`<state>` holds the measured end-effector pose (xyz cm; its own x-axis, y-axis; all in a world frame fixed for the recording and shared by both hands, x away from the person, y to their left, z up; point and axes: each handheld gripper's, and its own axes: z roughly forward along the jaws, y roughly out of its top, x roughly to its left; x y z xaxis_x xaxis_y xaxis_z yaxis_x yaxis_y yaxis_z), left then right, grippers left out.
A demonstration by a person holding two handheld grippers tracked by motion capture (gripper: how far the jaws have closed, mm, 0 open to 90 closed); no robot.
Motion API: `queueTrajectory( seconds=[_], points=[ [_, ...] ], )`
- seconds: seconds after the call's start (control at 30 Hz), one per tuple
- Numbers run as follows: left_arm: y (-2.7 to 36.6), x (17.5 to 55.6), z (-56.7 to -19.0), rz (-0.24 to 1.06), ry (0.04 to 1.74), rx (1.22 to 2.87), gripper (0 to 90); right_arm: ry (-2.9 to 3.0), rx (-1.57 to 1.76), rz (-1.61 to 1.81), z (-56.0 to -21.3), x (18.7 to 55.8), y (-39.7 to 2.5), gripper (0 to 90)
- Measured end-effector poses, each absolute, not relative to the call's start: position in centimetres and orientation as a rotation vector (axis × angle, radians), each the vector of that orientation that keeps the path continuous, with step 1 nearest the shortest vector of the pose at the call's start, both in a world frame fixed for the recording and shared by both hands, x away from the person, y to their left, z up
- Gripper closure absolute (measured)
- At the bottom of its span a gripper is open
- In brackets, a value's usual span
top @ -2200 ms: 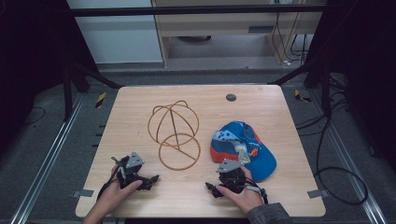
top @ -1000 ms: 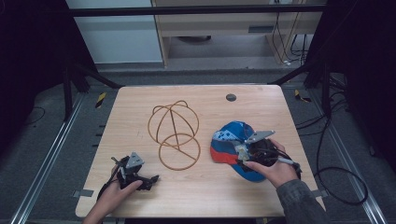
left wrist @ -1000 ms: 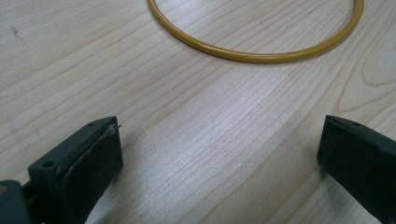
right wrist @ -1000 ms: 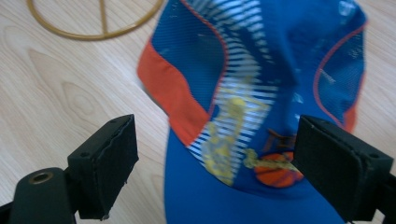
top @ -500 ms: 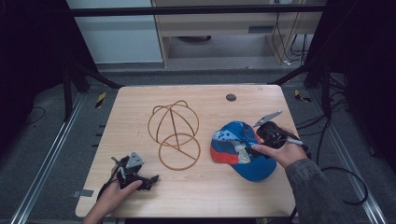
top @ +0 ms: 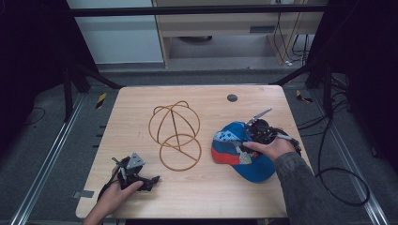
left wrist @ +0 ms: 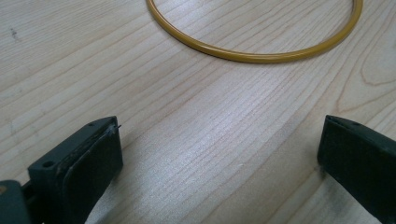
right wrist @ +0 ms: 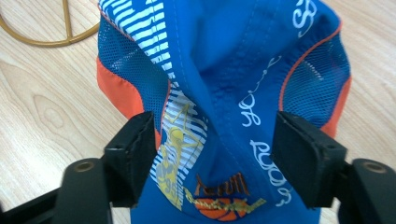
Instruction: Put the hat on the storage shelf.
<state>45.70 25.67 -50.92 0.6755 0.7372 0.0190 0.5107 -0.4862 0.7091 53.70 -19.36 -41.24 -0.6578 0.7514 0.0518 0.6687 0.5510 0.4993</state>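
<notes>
While right gripper (right wrist: 210,158) straddles cap (right wrist: 224,70), table (top: 206,197) edge near

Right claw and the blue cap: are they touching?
Touching. In the right gripper view the right claw straddles the blue cap, its jaws open with fabric bunched against both.

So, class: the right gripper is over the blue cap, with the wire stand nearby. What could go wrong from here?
1. The right gripper has its fingers open astride the cap. The cloth is soft and creased, so they may pinch only a fold and it could slip.
2. The wire stand looks light, so a dragged cap might tip it.
3. The left gripper rests open on the table, steadying nothing.
</notes>
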Motion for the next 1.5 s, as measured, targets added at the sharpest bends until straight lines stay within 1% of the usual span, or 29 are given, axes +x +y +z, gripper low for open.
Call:
queueTrajectory(
  seconds=[0.07,0.3,0.4,0.43,0.53,0.57,0.67,0.73,0.93,1.33,1.37,1.5],
  points=[
    [25.7,45.7,-50.9,0.422,0.955,2.195,0.0,2.615,1.213,0.728,-41.5,53.8,-19.3,34.6],
    [25.7,45.7,-50.9,0.423,0.955,2.195,0.0,2.638,1.213,0.714,-42.1,54.1,-19.4,50.3],
    [25.7,45.7,-50.9,0.422,0.955,2.195,0.0,2.658,1.216,0.704,-42.2,54.1,-19.3,62.0],
    [25.7,45.7,-50.9,0.422,0.955,2.195,0.0,2.662,1.215,0.700,-42.2,54.0,-19.3,68.2],
    [25.7,45.7,-50.9,0.422,0.955,2.195,0.0,2.680,1.194,0.708,-42.2,54.1,-19.3,80.7],
    [25.7,45.7,-50.9,0.422,0.955,2.195,0.0,2.684,1.191,0.710,-42.2,54.2,-19.3,83.4],
    [25.7,45.7,-50.9,0.422,0.955,2.195,0.0,2.692,1.187,0.707,-41.9,54.2,-19.3,87.8],
    [25.7,45.7,-50.9,0.422,0.955,2.195,0.0,2.695,1.173,0.714,-41.7,54.2,-19.4,89.3],
    [25.7,45.7,-50.9,0.423,0.957,2.194,0.0,2.687,1.146,0.734,-40.4,54.2,-19.6,89.7],
    [25.7,45.7,-50.9,0.423,0.957,2.194,0.0,2.658,1.086,0.801,-36.7,53.6,-19.9,89.7],
    [25.7,45.7,-50.9,0.424,0.957,2.194,0.0,2.646,1.074,0.817,-35.9,53.5,-20.0,89.7],
    [25.7,45.7,-50.9,0.424,0.957,2.194,0.0,2.629,1.047,0.835,-34.6,53.3,-20.0,89.7]
  ],
)
